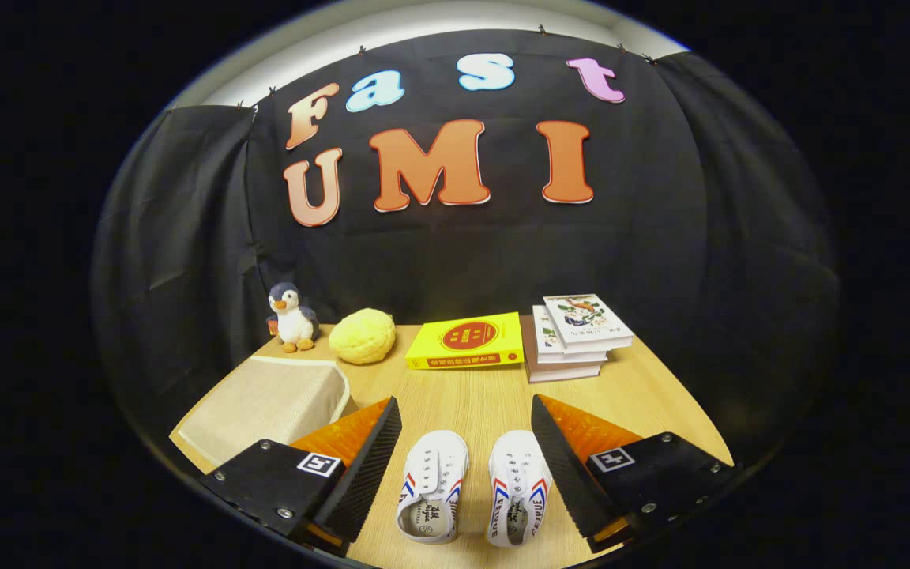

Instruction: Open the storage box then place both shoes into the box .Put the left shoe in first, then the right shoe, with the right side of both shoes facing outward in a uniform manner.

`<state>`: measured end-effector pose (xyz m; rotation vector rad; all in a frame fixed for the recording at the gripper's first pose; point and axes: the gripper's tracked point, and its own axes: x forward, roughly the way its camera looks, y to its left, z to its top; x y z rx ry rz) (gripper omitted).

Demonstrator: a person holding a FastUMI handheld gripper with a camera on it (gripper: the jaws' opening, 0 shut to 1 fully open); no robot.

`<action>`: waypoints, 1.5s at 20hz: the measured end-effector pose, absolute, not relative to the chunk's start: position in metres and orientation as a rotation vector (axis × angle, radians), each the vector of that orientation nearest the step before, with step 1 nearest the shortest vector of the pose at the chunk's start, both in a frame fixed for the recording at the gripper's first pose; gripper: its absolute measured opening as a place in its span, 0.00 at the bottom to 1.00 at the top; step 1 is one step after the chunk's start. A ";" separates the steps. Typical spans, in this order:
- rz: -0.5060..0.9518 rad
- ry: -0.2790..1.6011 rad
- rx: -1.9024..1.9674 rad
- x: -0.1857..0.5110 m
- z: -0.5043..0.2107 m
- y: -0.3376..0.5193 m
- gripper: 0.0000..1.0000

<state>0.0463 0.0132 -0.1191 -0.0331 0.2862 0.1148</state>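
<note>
Two small white canvas shoes with red and blue side stripes stand side by side on the wooden table, toes pointing away from me. The left shoe (433,484) and the right shoe (518,486) both lie between my fingers. My gripper (467,411) is open, held above them and touching neither. A beige fabric storage box (269,411) with its lid shut sits to the left, partly behind the left finger (364,466).
Along the back of the table (471,403) stand a plush penguin (292,318), a yellow fuzzy ball (362,336), a yellow book (467,341) and a stack of books (573,336). Bare wood lies between the shoes and the books.
</note>
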 end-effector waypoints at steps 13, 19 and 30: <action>0.194 0.759 -0.101 0.054 -0.281 0.018 0.97; 0.259 0.900 -0.165 0.052 -0.309 0.028 0.87; 0.358 1.122 0.007 0.054 -0.336 0.039 0.30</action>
